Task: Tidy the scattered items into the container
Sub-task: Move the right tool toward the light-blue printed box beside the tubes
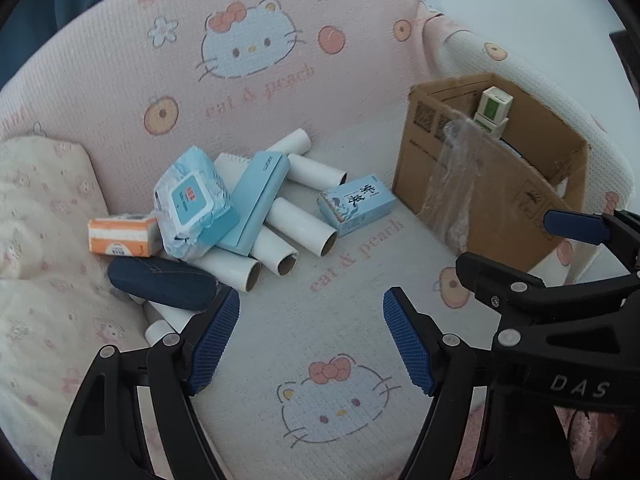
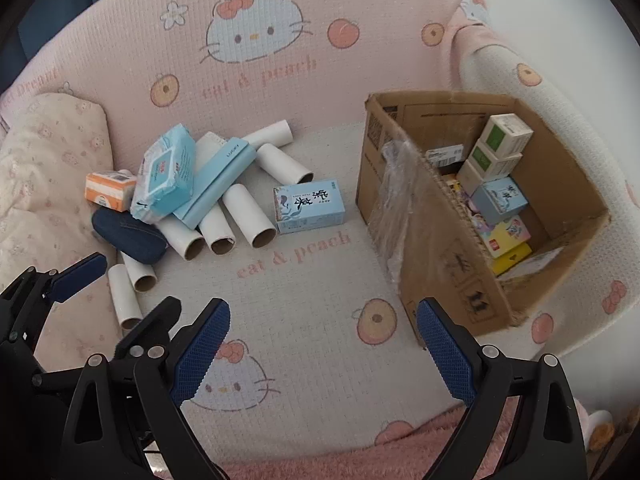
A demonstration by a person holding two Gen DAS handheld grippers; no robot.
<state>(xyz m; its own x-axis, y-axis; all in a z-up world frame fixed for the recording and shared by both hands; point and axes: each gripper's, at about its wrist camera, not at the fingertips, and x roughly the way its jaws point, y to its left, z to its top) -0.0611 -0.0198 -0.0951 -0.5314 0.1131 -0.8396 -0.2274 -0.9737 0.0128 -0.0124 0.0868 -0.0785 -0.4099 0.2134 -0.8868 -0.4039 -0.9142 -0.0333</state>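
Between picks: both your left gripper (image 1: 312, 344) and right gripper (image 2: 324, 354) hover with jaws spread, empty. Next, reach the light-blue box (image 2: 309, 206), nearest the cardboard box (image 2: 404, 208).

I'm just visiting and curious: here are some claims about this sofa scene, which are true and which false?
1. Both grippers, left and right, are open and empty. True.
2. The cardboard box is empty. False: it already holds several small boxes.
3. The wet wipes pack lies on the pile of cardboard tubes. True.
4. The dark denim case is inside the box. False: it lies on the sofa by the tubes.
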